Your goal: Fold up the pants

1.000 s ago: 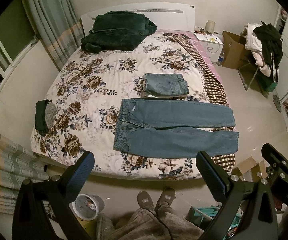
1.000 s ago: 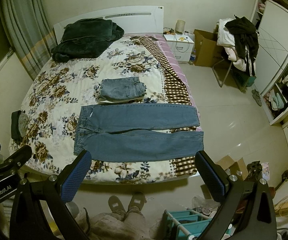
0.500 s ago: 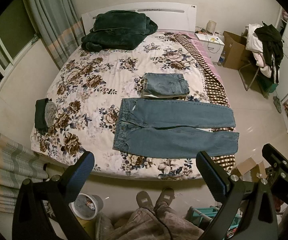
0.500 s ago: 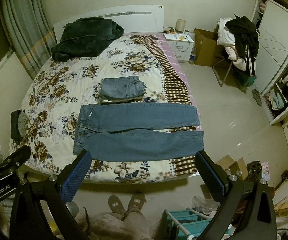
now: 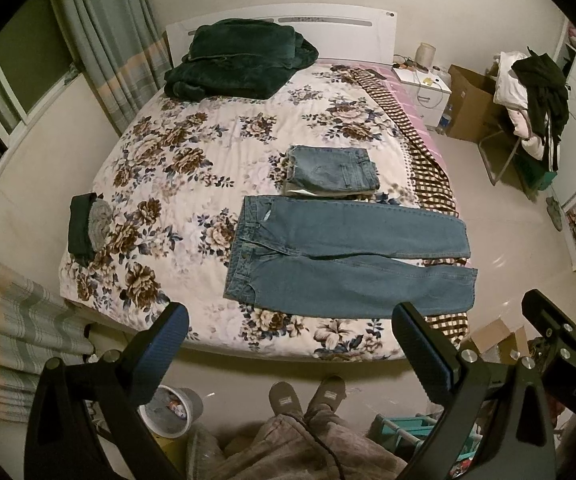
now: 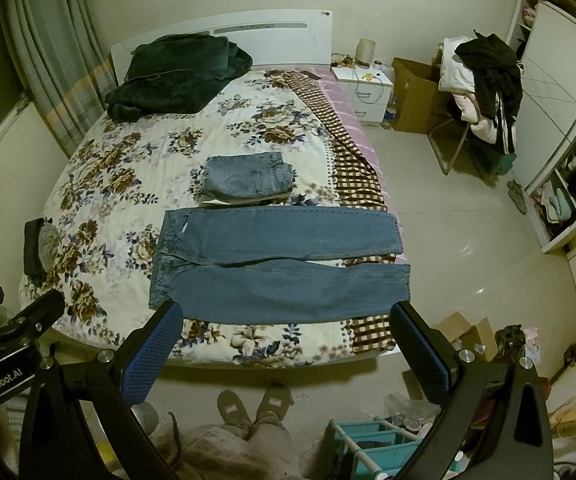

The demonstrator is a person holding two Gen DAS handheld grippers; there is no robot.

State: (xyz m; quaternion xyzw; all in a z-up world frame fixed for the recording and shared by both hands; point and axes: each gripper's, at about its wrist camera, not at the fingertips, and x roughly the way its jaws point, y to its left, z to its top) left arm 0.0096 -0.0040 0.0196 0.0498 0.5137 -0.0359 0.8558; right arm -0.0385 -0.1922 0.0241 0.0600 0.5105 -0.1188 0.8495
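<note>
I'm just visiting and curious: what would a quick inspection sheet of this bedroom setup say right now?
Surface: bed with floral quilt.
Job's things: unfolded jeans spread flat, legs toward the right edge; folded jeans behind them.
Clutter: green blanket by the headboard; dark bundle at the left edge.
Grippers: left gripper and right gripper both open, empty, short of the bed.
Cables: a cord on the nightstand.
Surroundings: curtains, cardboard box, clothes-piled chair.

A bedroom under dim yellowish light: a bed [image 5: 191, 168] with a floral quilt and white headboard [image 5: 340, 28], green curtains [image 5: 111, 52] at left, a white nightstand [image 5: 424, 90], cardboard box [image 5: 472, 100] and pale tiled floor [image 5: 504, 216].
</note>
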